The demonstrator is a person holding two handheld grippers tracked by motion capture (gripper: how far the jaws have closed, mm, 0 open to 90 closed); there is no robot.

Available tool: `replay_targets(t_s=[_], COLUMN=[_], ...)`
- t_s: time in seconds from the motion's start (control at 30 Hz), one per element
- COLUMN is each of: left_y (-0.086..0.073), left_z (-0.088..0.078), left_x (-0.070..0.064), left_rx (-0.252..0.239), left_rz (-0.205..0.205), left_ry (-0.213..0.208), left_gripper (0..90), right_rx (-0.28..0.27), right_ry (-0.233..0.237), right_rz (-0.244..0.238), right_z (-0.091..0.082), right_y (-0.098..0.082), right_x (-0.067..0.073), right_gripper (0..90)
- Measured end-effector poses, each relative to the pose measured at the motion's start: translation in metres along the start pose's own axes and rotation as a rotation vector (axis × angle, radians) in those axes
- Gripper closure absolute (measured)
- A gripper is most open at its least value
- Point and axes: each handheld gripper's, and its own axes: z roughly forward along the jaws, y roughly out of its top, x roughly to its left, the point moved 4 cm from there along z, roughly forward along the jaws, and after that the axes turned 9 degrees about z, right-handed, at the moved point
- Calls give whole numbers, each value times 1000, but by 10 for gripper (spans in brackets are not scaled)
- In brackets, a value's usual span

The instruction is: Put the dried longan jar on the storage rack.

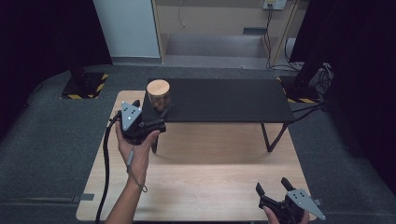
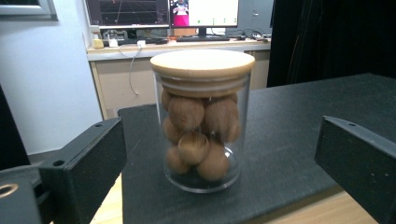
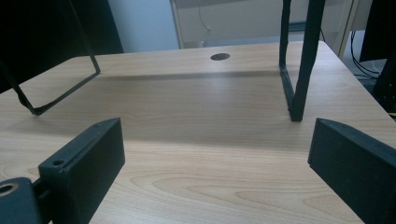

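Glass jar [image 2: 202, 121] of nuts stands upright straight ahead of the left claw [image 1: 152, 120], jaws wide, near it; right claw [image 1: 272, 185] waits wide, well apart.

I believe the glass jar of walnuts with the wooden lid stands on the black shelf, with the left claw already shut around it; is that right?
Not quite: the left claw is open, its jaws standing apart on either side of the jar without touching it, as the left gripper view shows. The jar does stand on the black shelf with its wooden lid on.
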Motion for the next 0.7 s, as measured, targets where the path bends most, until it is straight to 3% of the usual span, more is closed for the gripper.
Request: replay_targets(t_s=[0.33, 0.47, 0.7], left_y=[-11, -20, -49], left_z=[-33, -44, -67], left_x=[-6, -7, -11], left_rx=[-37, -23, 26], left_rz=[-16, -18, -37], left_ry=[2, 4, 22], left_gripper=[13, 14, 14], right_rx=[-5, -4, -4], right_ry=[10, 14, 23], right_rz=[-1, -1, 1], right_z=[-1, -1, 0], right_y=[0, -1, -3], right_x=[2, 2, 3], right_gripper=[41, 41, 40])
